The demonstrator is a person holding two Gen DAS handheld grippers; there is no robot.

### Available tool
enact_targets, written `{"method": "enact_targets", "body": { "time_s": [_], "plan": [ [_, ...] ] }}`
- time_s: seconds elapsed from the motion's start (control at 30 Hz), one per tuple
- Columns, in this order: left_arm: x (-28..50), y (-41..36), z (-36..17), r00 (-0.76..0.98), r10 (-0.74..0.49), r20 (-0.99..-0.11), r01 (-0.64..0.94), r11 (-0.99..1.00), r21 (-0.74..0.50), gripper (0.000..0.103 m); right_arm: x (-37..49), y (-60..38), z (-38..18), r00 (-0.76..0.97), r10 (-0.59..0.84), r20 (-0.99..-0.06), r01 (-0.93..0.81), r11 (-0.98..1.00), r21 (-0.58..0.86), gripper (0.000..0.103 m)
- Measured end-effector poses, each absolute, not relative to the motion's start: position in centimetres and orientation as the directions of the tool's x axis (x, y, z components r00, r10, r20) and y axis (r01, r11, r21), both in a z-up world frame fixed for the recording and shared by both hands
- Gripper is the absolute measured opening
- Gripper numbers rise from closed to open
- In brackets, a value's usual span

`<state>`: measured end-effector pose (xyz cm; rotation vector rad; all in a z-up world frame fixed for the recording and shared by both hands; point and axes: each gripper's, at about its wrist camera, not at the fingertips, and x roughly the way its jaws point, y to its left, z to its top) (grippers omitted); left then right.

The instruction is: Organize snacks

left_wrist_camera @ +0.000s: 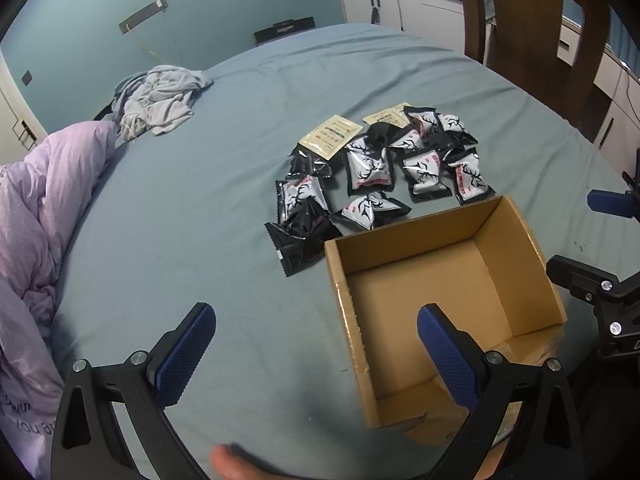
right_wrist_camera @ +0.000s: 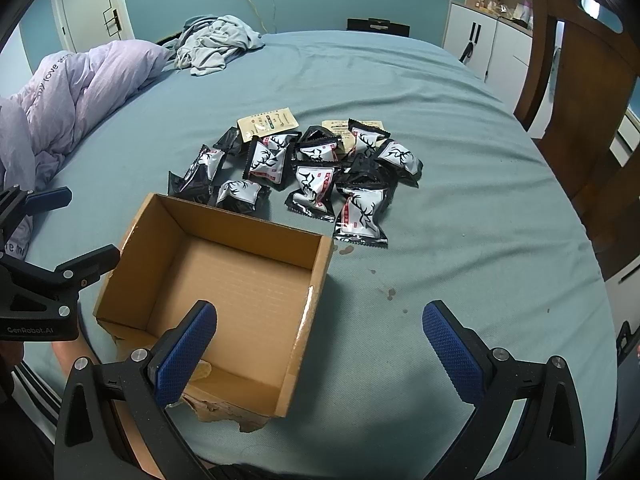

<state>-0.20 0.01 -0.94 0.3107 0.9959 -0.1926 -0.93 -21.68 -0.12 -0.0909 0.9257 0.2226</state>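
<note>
Both tools gape over empty cardboard box (right_wrist_camera: 224,280), black-and-white snack packets (right_wrist_camera: 312,172) beyond.

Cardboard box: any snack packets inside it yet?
No, the cardboard box shows only its bare floor, and the snack packets all lie on the bed beyond it.

Both views are dim and evenly lit, with a cool blue-green cast. Light is diffuse; its source cannot be determined. Shadows are soft: a faint one lies on the bed sheet (left_wrist_camera: 224,128) beside the cardboard box (left_wrist_camera: 516,236), and the box's inner walls (right_wrist_camera: 188,220) are darker than its floor. Small glare spots sit on the foil snack packets (right_wrist_camera: 316,184) and on the tape along the box rim (right_wrist_camera: 310,300). Fisheye distortion bends the bed edge and the wooden chair (right_wrist_camera: 580,80); all 4 corners fall to black vignette. The centre is sharp; the duvet (left_wrist_camera: 36,208) at the frame edge is softer.
</note>
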Motion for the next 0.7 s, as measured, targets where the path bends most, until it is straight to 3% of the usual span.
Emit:
{"method": "enact_targets", "body": {
  "time_s": [0.7],
  "plan": [
    [-0.19, -0.35, -0.58, 0.530, -0.018, -0.848, 0.310, 0.935, 0.174, 0.103, -1.04, -21.68, -0.03, 0.581, 0.148, -0.800, -0.228, 0.974, 0.015, 0.103]
  ]
}}
